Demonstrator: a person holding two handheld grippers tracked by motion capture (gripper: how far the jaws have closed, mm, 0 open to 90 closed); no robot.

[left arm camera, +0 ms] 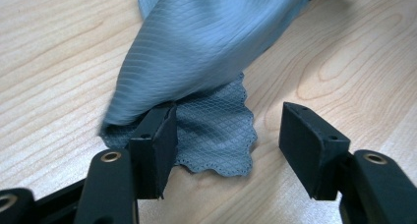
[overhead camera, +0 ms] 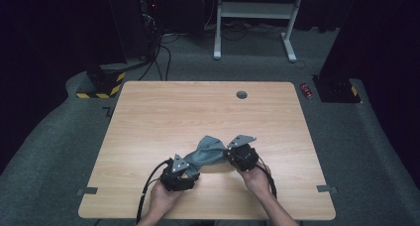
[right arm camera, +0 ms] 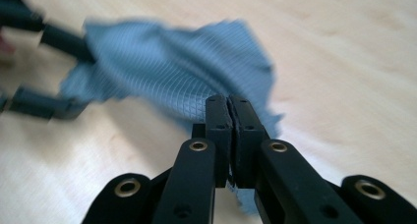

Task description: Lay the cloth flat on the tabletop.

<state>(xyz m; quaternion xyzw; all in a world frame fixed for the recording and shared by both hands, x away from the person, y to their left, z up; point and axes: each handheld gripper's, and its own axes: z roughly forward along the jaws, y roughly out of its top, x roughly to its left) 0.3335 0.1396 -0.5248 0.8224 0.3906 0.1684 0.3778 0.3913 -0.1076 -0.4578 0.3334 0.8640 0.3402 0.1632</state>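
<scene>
At the near middle of a wooden table (overhead camera: pixel 148 117), a person works a grey cloth (overhead camera: pixel 208 151) with a handheld gripper in each hand. On the left, the left gripper (overhead camera: pixel 187 167) sits low at the cloth's near-left corner, jaws apart: in the left gripper view the scalloped hem (left arm camera: pixel 221 150) lies flat on the wood between the pads (left arm camera: pixel 314 145), one pad touching the fold above it, neither pressing. In the middle, the cloth rises in a twisted ridge from that corner toward the other hand. On the right, the right gripper (overhead camera: pixel 233 154) has its jaws pinched tight on the opposite edge, a sliver of fabric (right arm camera: pixel 231 118) caught between them.

The cloth looks light, thin and limp, its diamond weave likely to slide and bunch rather than hold a shape; a corner or hem, taken well inside the pads, seems the surest hold.

The high view gives the whole layout, both hands and the cloth slung between them, but not the jaws. The left gripper view supplies the open gap and stitched hem; the right gripper view, blurred, shows the closed pinch and the other gripper farther off.
</scene>
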